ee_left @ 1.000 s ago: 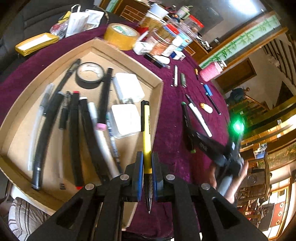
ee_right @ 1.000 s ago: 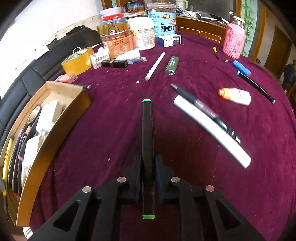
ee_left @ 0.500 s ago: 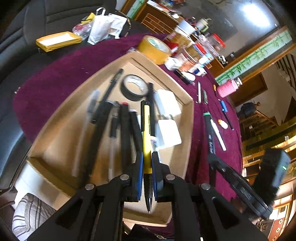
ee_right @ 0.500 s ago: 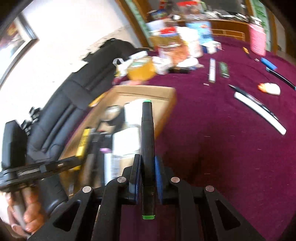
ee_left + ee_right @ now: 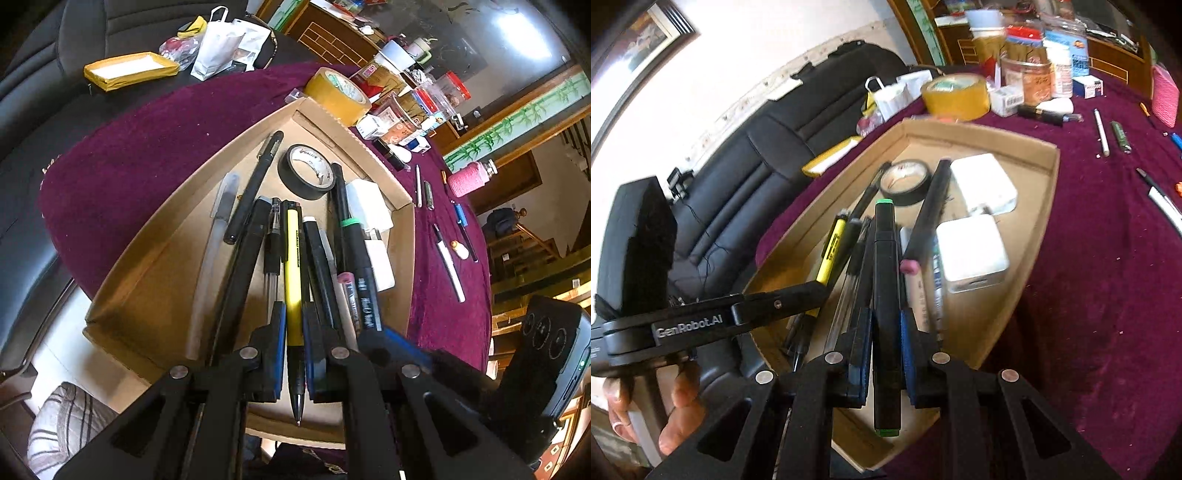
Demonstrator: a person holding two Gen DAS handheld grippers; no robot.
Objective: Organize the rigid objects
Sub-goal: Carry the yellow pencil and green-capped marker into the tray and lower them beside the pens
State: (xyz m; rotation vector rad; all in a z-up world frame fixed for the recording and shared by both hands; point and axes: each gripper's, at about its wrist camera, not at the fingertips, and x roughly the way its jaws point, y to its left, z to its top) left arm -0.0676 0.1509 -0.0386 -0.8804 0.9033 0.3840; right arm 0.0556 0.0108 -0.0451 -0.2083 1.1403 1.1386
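My left gripper [image 5: 294, 332] is shut on a yellow pen [image 5: 293, 266] and holds it low over the row of pens in the cardboard tray [image 5: 155, 266]. My right gripper [image 5: 885, 332] is shut on a black marker with green ends [image 5: 885, 280] and holds it over the same tray [image 5: 1039, 236], just right of the left gripper. That marker [image 5: 360, 266] and the right gripper's fingers [image 5: 391, 347] show in the left wrist view. The yellow pen [image 5: 833, 251] and left gripper show in the right wrist view. The tray holds several pens, a black tape roll [image 5: 308, 171] and white adapters [image 5: 971, 254].
Loose pens [image 5: 448, 262], a small bottle [image 5: 461, 250] and a pink jar [image 5: 467, 179] lie on the purple cloth right of the tray. A yellow tape roll [image 5: 955, 96] and jars stand behind it. A black sofa [image 5: 738, 155] lies to the left.
Both grippers have moved in over the tray with their pens. The right gripper swung left from the open cloth to beside the left gripper. Both lowered toward the pens.
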